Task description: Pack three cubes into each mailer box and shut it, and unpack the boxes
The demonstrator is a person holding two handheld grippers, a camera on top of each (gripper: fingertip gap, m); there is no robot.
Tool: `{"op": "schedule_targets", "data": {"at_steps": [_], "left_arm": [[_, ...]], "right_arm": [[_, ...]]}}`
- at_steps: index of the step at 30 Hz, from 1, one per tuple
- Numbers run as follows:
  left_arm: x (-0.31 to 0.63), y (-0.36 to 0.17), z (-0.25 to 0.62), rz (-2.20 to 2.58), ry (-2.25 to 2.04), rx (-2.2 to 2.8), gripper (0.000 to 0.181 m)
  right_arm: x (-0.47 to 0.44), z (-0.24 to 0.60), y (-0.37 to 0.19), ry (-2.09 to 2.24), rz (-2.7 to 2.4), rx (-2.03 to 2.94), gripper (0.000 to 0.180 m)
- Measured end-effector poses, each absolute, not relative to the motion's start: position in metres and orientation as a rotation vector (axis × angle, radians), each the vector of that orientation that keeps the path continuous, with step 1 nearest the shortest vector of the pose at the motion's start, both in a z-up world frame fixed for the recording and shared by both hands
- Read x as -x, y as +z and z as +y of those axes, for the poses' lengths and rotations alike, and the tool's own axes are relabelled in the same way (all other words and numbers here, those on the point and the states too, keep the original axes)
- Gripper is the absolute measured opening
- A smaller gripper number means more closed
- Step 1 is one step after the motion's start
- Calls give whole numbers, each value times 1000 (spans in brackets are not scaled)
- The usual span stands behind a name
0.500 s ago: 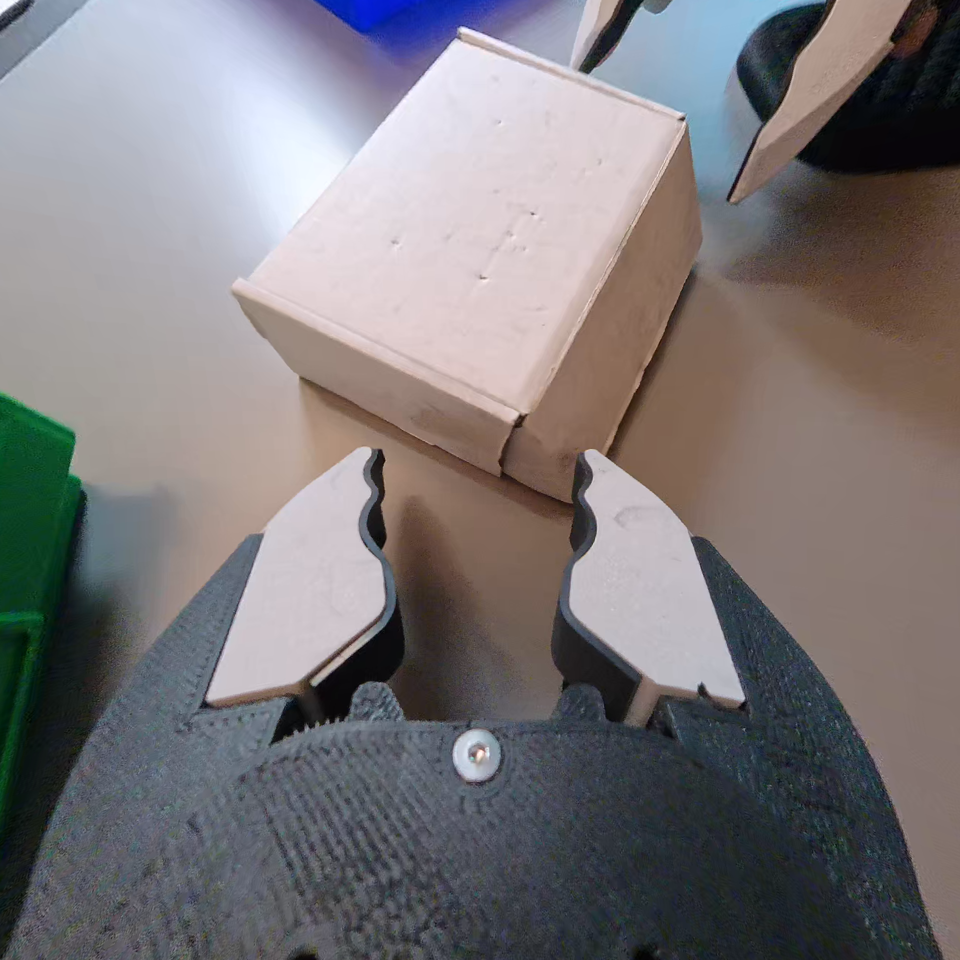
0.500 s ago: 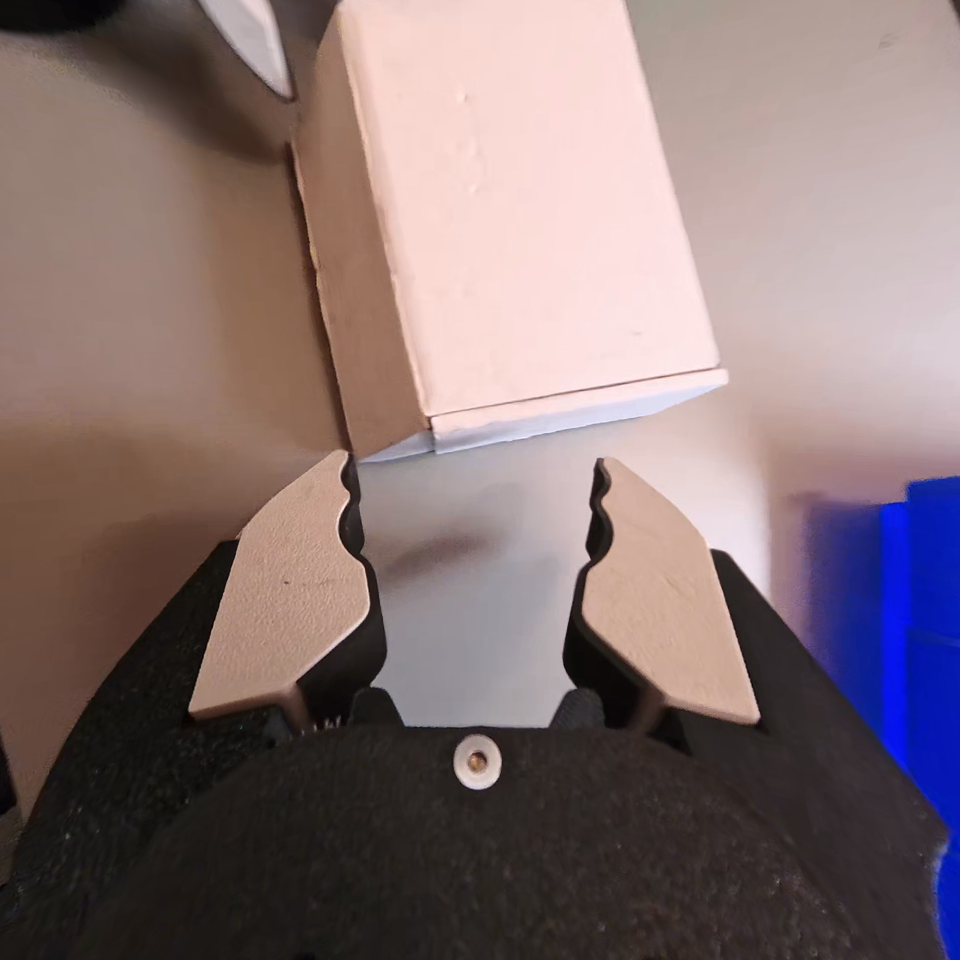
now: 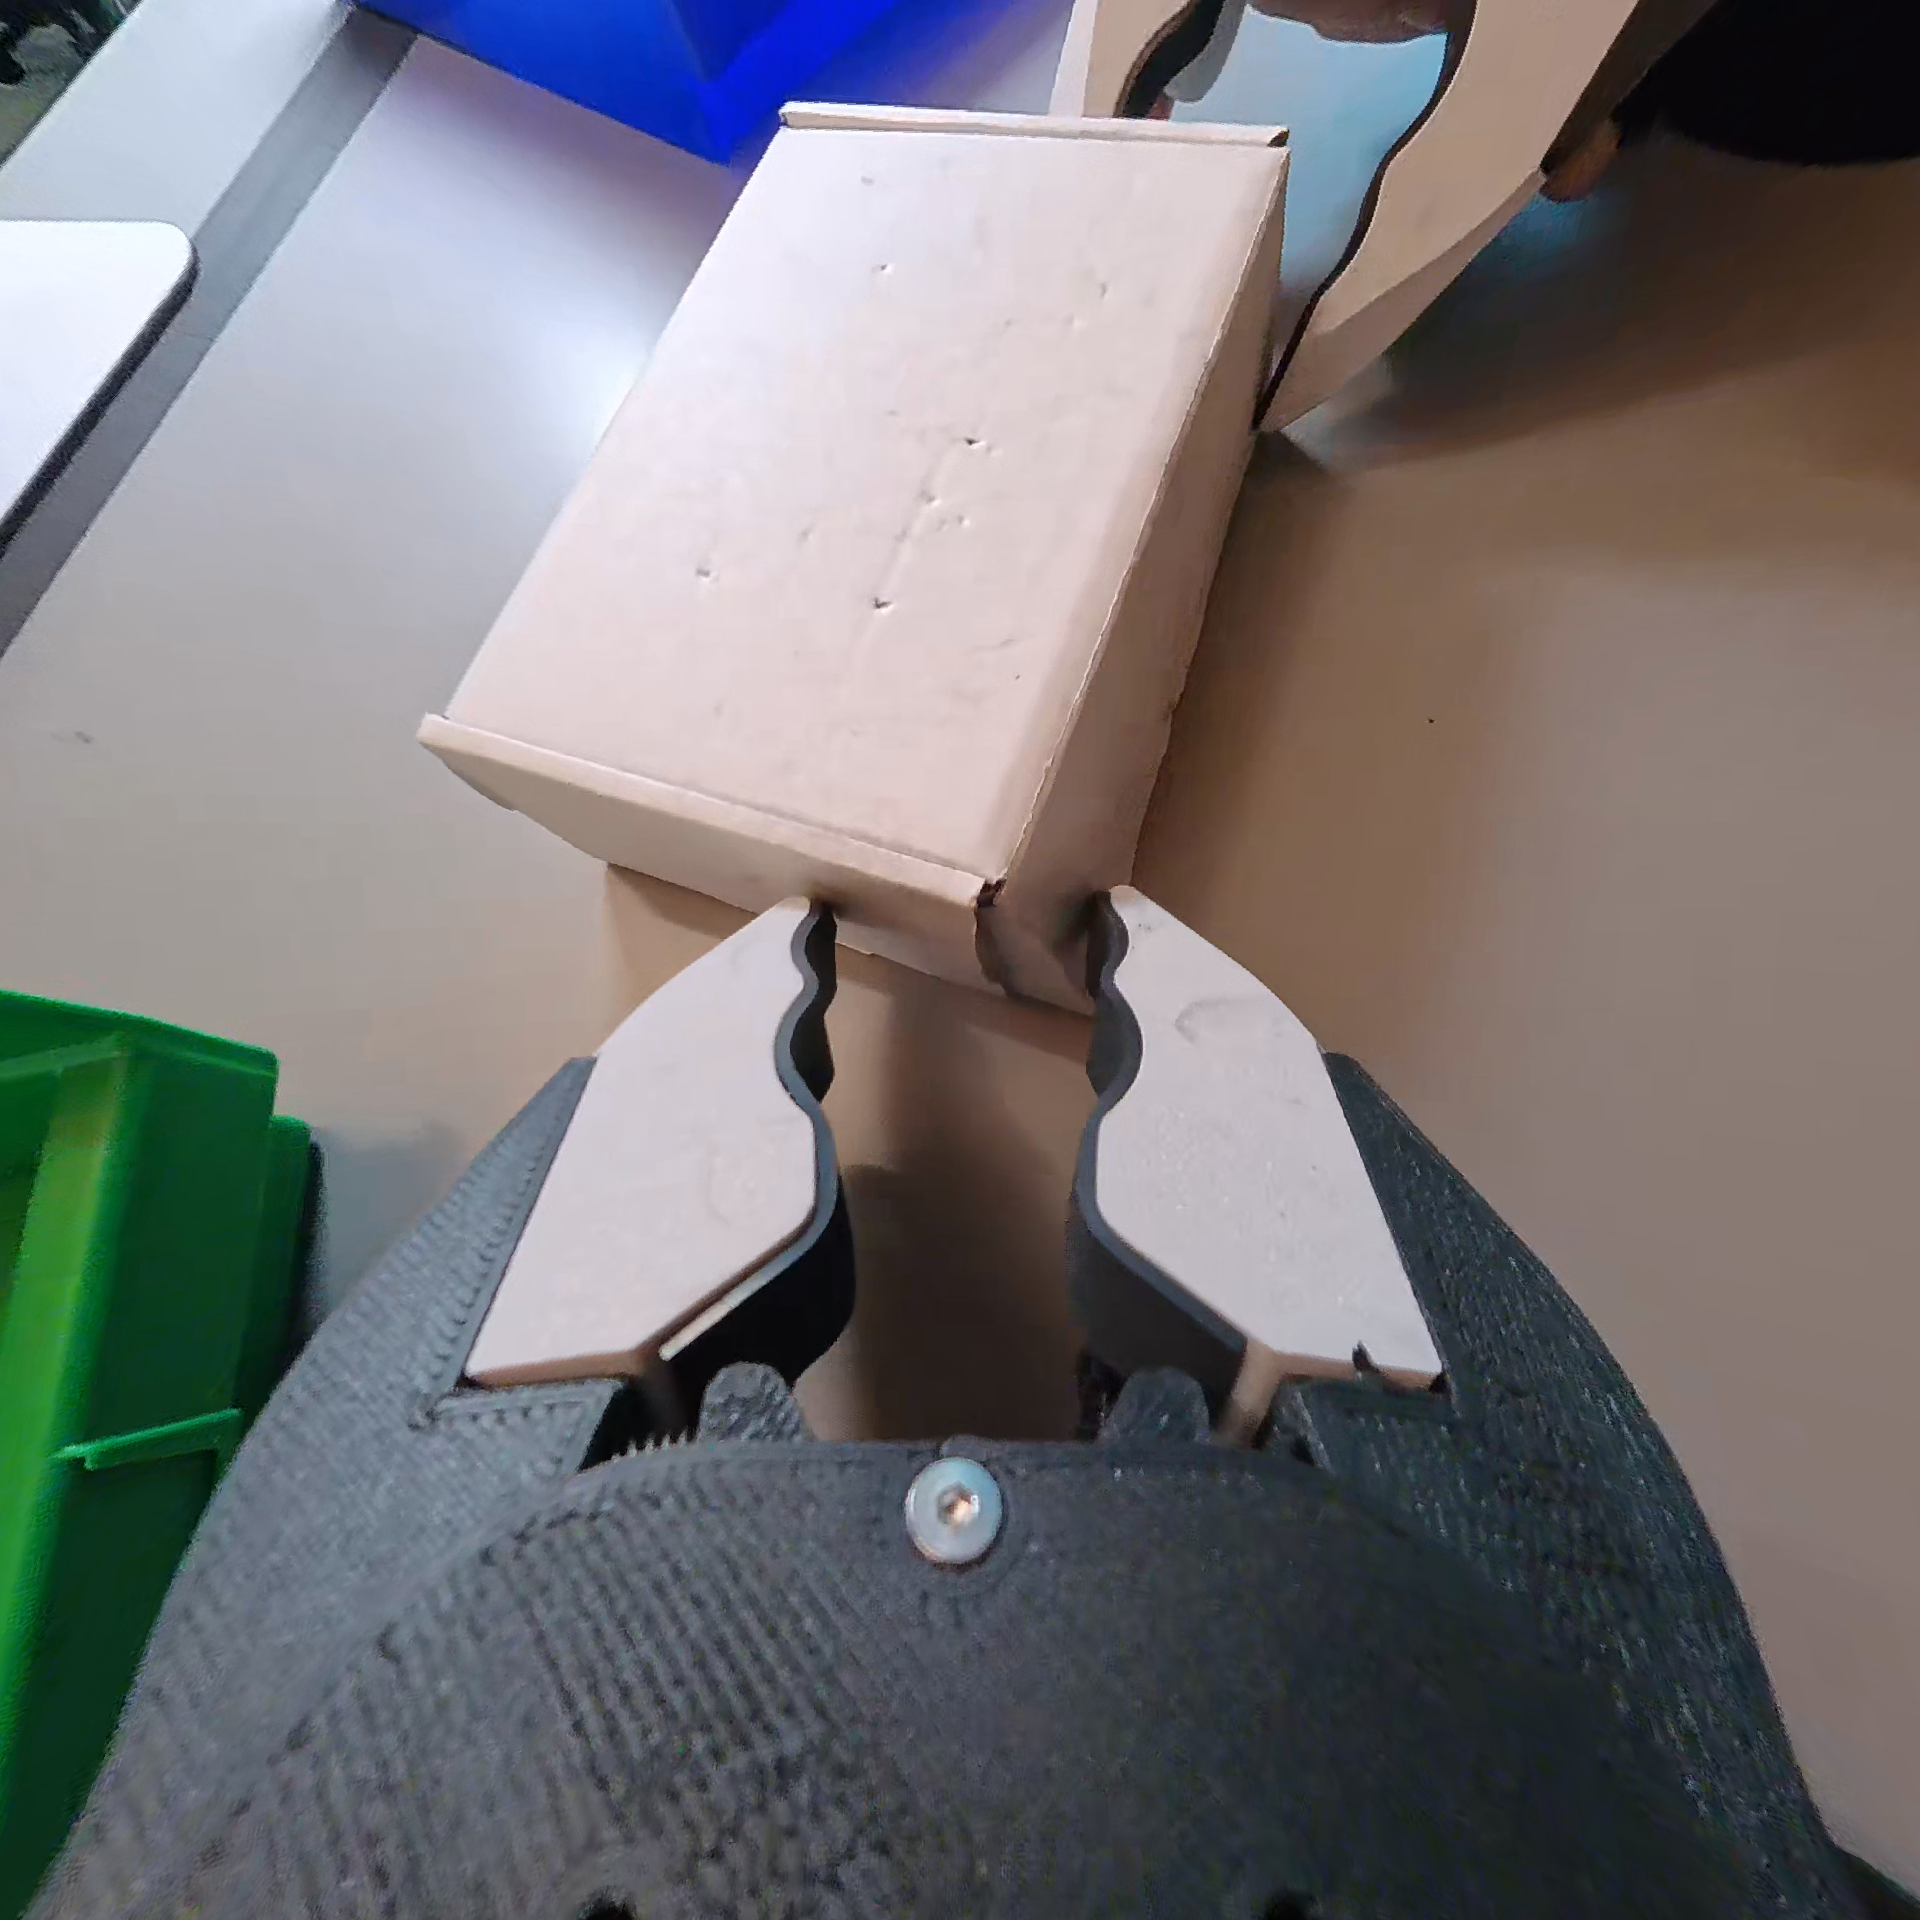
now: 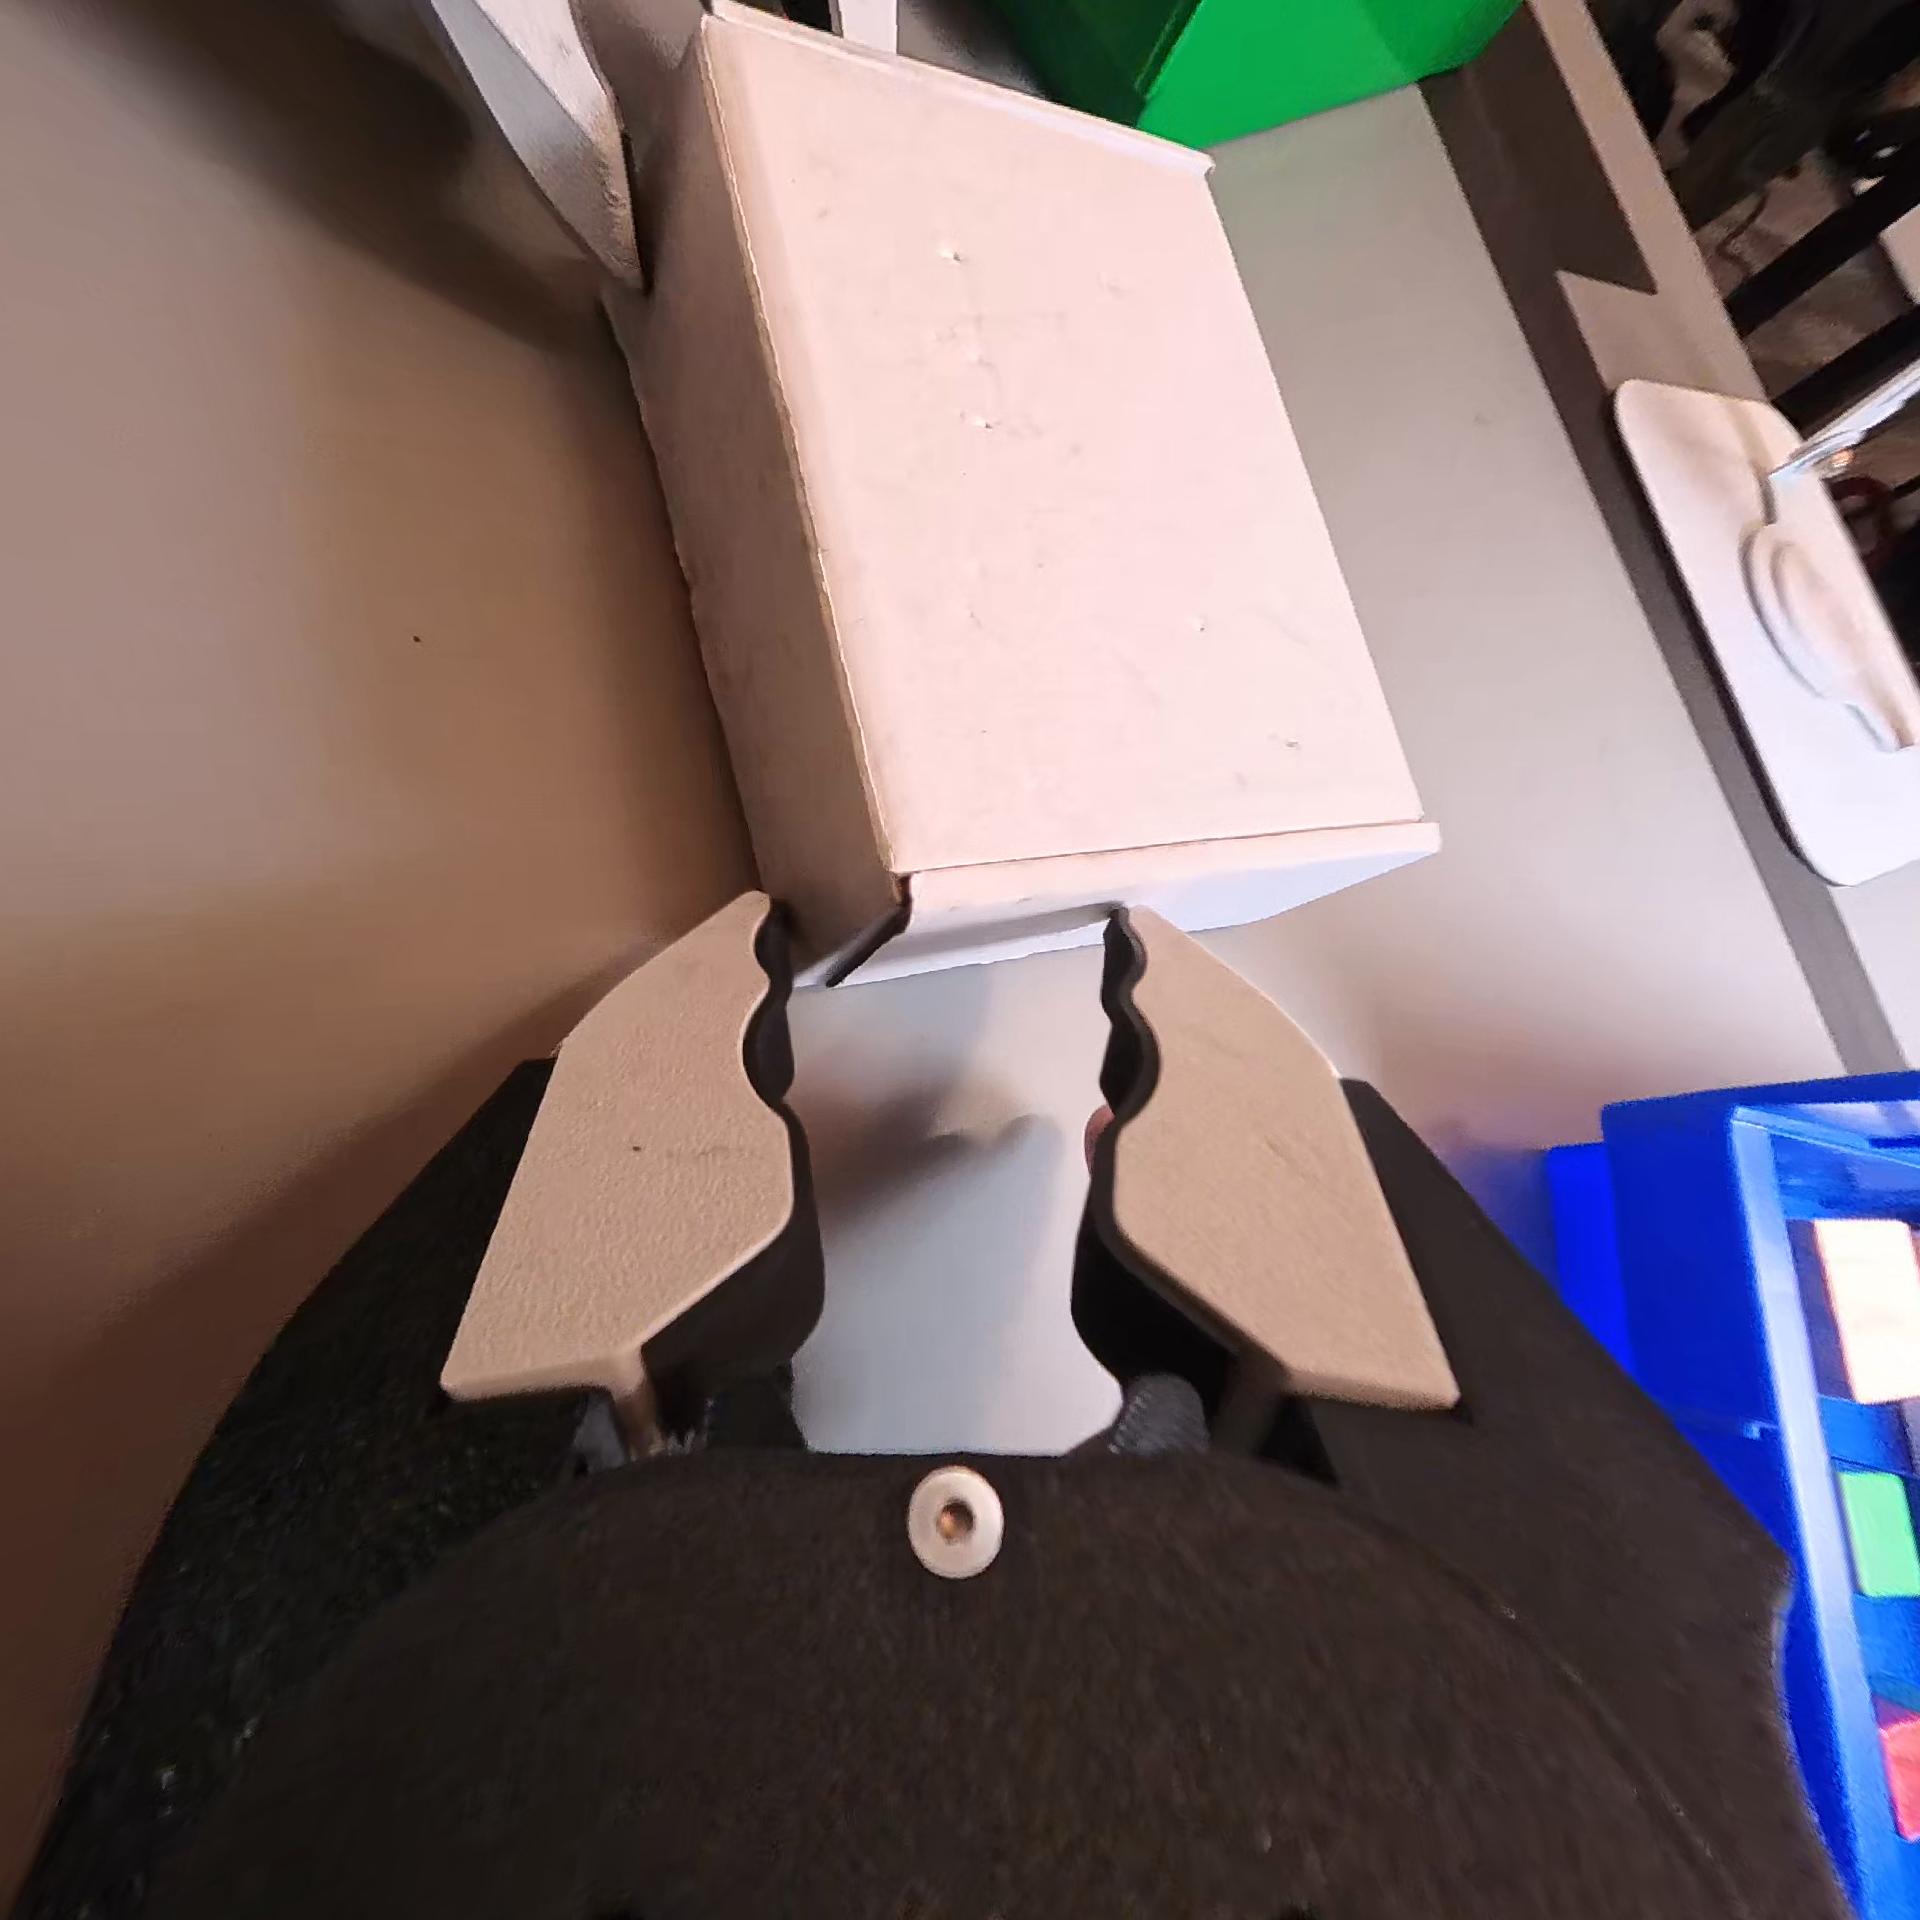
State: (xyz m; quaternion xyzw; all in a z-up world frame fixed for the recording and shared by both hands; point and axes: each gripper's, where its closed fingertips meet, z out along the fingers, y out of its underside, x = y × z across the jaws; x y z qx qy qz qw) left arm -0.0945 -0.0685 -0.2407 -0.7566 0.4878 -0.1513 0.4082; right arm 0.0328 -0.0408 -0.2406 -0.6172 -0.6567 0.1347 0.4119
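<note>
We saw a closed cardboard mailer box (image 3: 894, 499) lying flat on the tan worktop (image 3: 1558, 831), its lid down and its top face marked with a few small dents. Our left claw (image 3: 961, 914) stood open with a moderate gap, its fingertips (image 3: 805, 914) at the near corner of the box, one on the front flap and the other against the side wall; the jaws straddled that corner without clamping it. In the right wrist view the same box (image 4: 1049, 499) ran away from the camera, and our right claw (image 4: 945, 925) was likewise parted, its tips at the corner of the opposite end, one beside the long side wall and the other at the end flap. Whether those tips actually touched the cardboard, we could not tell. Each claw also showed in the other's view at the far end of the box. A green bin (image 3: 114, 1247) sat to the left of the left claw, just beside its body, and a blue bin (image 4: 1787, 1403) sat to the right of the right claw, with coloured cubes (image 4: 1875, 1309) showing inside it. A flat pale board (image 4: 1766, 623) lay farther off on the worktop.
</note>
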Motion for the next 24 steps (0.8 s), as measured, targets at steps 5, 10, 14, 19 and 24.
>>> {"op": "schedule_targets", "data": {"at_steps": [5,10,14,19,24], "left_arm": [[95,-240,-67,1228,-286,1869,44],[96,-239,-67,1247,-220,1839,43],[94,-232,-70,1299,-174,1774,42],[95,-235,-79,1372,-268,1770,36],[98,-246,-84,1429,-291,1735,38]], "right_arm": [[-33,-40,-241,268,-1623,1534,51],[-34,-40,-240,266,-1615,1542,50],[-37,-45,-237,353,-1615,1595,47],[-39,-53,-239,509,-1610,1678,47],[-39,-50,-240,535,-1601,1687,40]]}}
